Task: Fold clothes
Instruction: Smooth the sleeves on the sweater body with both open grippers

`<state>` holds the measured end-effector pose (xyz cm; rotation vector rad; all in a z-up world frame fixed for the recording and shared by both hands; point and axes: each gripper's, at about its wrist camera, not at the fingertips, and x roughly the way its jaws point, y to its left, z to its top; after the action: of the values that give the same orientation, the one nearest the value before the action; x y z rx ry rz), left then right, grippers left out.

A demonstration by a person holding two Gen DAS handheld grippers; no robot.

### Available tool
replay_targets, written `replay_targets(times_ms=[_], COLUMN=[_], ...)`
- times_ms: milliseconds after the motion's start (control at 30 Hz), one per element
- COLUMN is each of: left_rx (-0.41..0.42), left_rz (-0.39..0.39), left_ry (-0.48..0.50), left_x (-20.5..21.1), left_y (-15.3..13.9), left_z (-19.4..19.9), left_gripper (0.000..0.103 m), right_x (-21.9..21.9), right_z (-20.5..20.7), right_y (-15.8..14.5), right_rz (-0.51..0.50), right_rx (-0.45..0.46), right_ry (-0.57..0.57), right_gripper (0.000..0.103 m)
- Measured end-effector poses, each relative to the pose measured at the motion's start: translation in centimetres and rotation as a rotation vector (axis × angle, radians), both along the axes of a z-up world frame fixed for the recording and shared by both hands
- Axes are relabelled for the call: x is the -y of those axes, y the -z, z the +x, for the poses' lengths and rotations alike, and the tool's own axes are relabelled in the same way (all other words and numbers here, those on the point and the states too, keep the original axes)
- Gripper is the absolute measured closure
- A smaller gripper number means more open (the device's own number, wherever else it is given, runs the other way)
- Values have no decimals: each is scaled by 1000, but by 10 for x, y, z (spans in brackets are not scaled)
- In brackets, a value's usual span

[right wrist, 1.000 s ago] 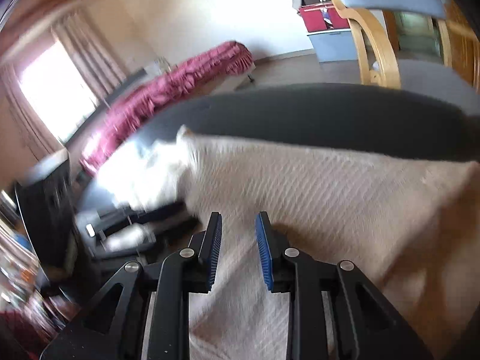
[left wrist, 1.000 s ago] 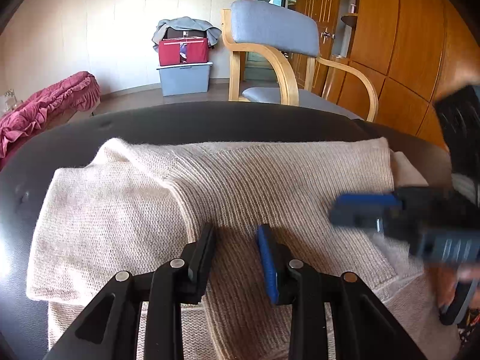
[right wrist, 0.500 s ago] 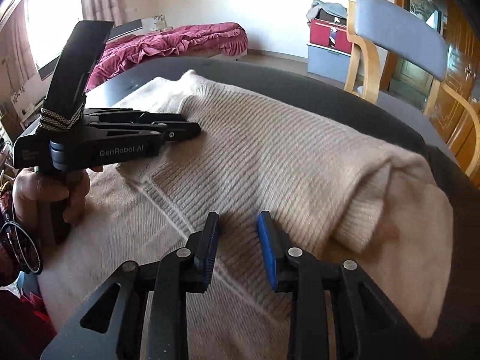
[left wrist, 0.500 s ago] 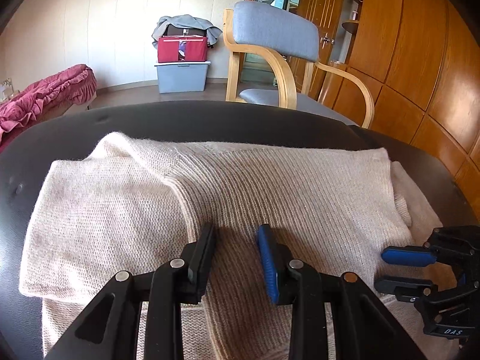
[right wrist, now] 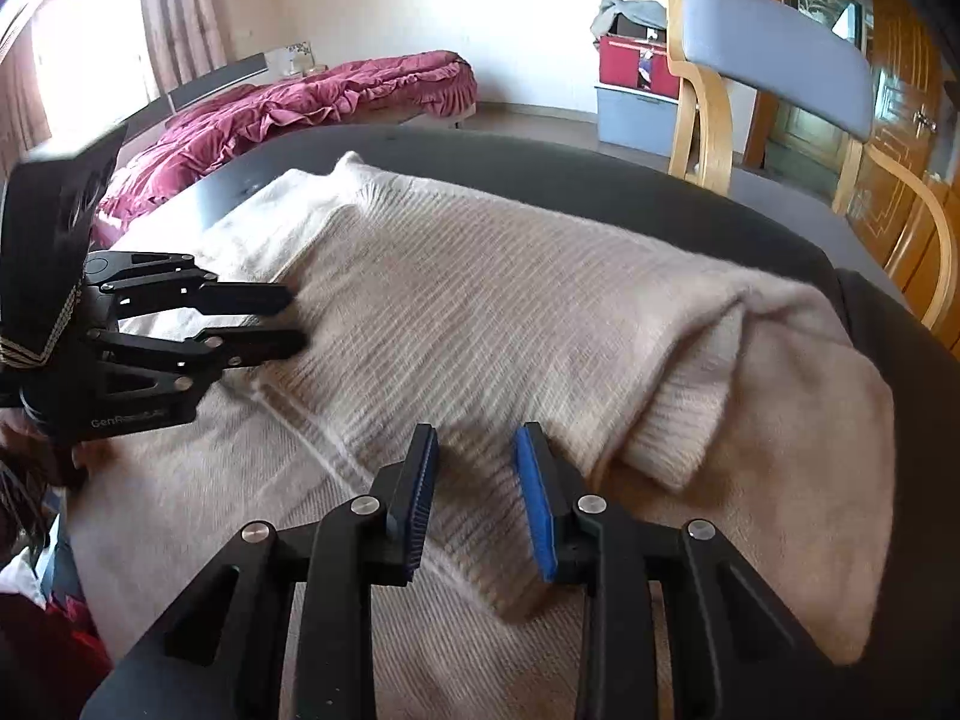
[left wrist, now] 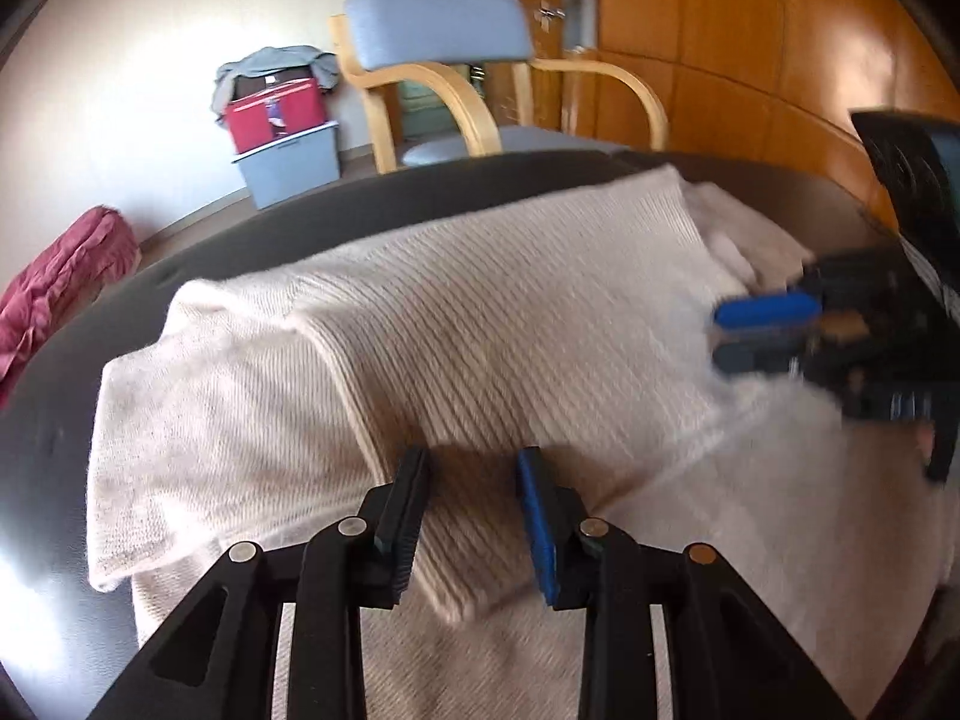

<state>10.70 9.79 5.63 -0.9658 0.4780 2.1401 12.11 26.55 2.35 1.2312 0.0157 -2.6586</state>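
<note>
Sweater (left wrist: 492, 348) lies partly folded on the counter (left wrist: 420, 192); we hold left gripper (left wrist: 474, 516) and right gripper (right wrist: 477, 504) spread above it.

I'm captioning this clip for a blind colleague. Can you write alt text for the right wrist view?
A cream knit sweater, partly folded, lies on a dark table. The right gripper hovers over its near edge with jaws open, and the left gripper reaches in from the left, also open. Behind are a blue-cushioned wooden chair and a crimson bedspread.
</note>
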Motion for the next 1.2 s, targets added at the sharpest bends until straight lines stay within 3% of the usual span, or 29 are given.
replay_targets(times_ms=[133, 233, 333, 433, 533, 600, 700, 967, 1200], left_rx=[-4, -35, -97, -77, -35, -1, 29, 1, -5], left_rz=[-31, -8, -35, -42, 0, 36, 69, 62, 88], left_ry=[18, -13, -84, -100, -97, -112, -135, -172, -197], left_x=[2, 2, -6, -10, -4, 2, 7, -10, -21], left_y=[-5, -12, -11, -3, 1, 3, 3, 4, 4], left_z=[3, -3, -16, -34, -44, -51, -62, -106, -150], left_gripper=[73, 73, 73, 72, 70, 63, 62, 62, 62], right_x=[-10, -10, -16, -21, -25, -30, -33, -38, -53], right_z=[8, 23, 26, 15, 0, -5, -14, -64, -107], right_y=[-4, -20, -26, -18, -2, 0, 0, 1, 2], right_rz=[-21, 3, -11, 0, -4, -29, -27, 28, 8], right_rx=[-1, -79, -124, -92, -12, 1, 2, -10, -20], right_ry=[13, 28, 59, 89, 101, 101, 91, 78, 77], right_gripper=[72, 72, 69, 69, 68, 66, 66, 64, 64])
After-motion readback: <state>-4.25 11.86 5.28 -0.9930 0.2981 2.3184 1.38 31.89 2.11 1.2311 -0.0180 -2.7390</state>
